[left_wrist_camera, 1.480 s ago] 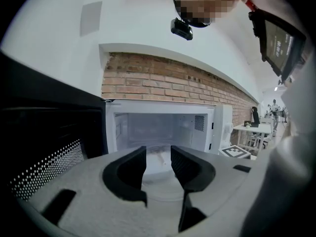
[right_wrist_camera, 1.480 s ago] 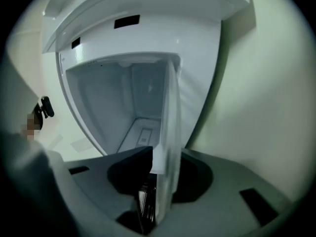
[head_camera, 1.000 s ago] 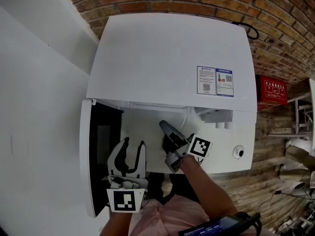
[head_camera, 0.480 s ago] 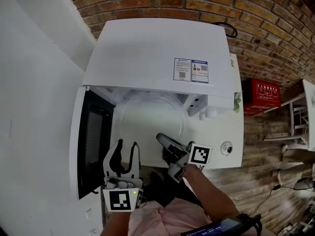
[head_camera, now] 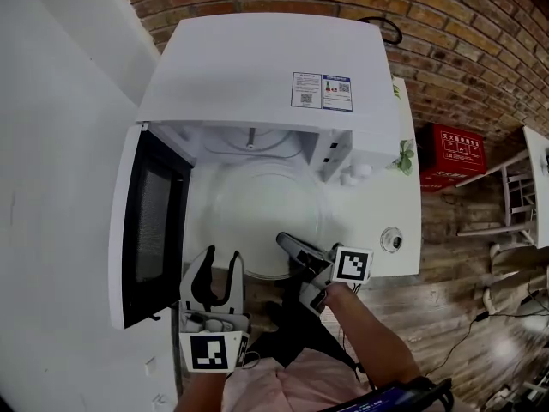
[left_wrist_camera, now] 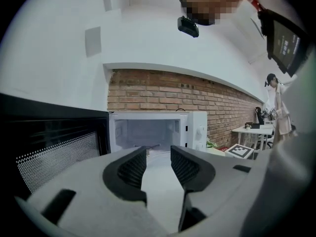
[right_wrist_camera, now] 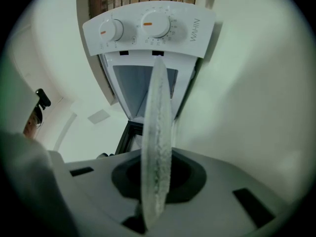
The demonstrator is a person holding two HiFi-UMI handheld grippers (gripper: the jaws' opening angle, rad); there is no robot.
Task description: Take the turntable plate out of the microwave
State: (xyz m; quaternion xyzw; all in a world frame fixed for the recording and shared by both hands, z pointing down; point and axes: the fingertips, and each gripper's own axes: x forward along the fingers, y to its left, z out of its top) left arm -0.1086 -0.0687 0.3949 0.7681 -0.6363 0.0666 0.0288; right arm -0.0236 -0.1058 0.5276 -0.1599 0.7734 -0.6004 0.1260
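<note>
The white microwave (head_camera: pixel 257 67) stands with its door (head_camera: pixel 141 221) swung open to the left. The round glass turntable plate (head_camera: pixel 257 213) lies flat in front of the cavity mouth, drawn out toward me. My right gripper (head_camera: pixel 287 243) is shut on the plate's near right rim. In the right gripper view the plate (right_wrist_camera: pixel 157 132) runs edge-on between the jaws, with the two-knob control panel (right_wrist_camera: pixel 148 26) beyond it. My left gripper (head_camera: pixel 220 269) is open at the plate's near left edge, gripping nothing. In the left gripper view the cavity (left_wrist_camera: pixel 148 135) shows past the parted jaws.
The microwave sits on a white counter (head_camera: pixel 403 256) against a brick wall (head_camera: pixel 446 41). A small plant (head_camera: pixel 403 157) stands to its right. A red box (head_camera: pixel 450 157) and white furniture (head_camera: pixel 515 196) stand on the wooden floor. A person (left_wrist_camera: pixel 274 107) stands far off.
Both grippers have drawn back from the microwave toward me. The plate has come out with the right gripper, and more of it now shows outside the cavity.
</note>
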